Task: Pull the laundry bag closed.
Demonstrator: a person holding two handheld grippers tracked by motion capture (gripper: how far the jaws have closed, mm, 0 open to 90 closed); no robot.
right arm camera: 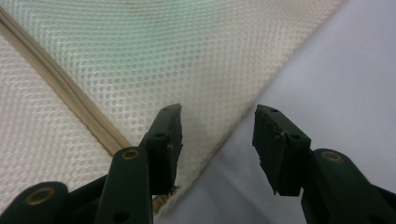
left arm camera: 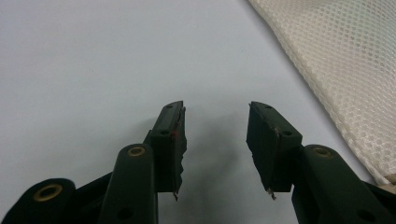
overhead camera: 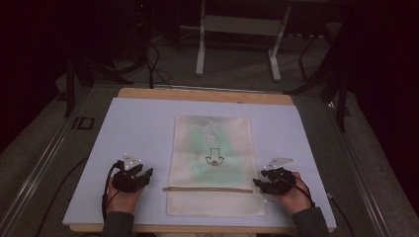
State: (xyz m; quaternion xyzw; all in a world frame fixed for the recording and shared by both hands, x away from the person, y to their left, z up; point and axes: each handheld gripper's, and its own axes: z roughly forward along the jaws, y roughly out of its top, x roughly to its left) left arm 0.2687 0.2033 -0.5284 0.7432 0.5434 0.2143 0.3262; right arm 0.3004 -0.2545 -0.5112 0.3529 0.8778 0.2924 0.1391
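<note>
A cream mesh bag [overhead camera: 212, 165] lies flat in the middle of the pale blue mat [overhead camera: 143, 128], with something green inside it and a black printed mark on its front. A tan zipper [overhead camera: 207, 189] runs across its near part. My left gripper [overhead camera: 146, 174] rests on the mat just left of the bag, open, nothing between its jaws [left arm camera: 215, 140]; the bag's edge [left arm camera: 336, 70] lies to its right. My right gripper [overhead camera: 257, 183] sits at the bag's right edge by the zipper end, open [right arm camera: 217, 144], its left jaw over the mesh [right arm camera: 196, 60].
The mat covers a wooden board [overhead camera: 207, 94] on a grey table. Beyond the table stand white frame legs [overhead camera: 200, 49] and dark stands with cables on the floor. Bare mat lies left and right of the bag.
</note>
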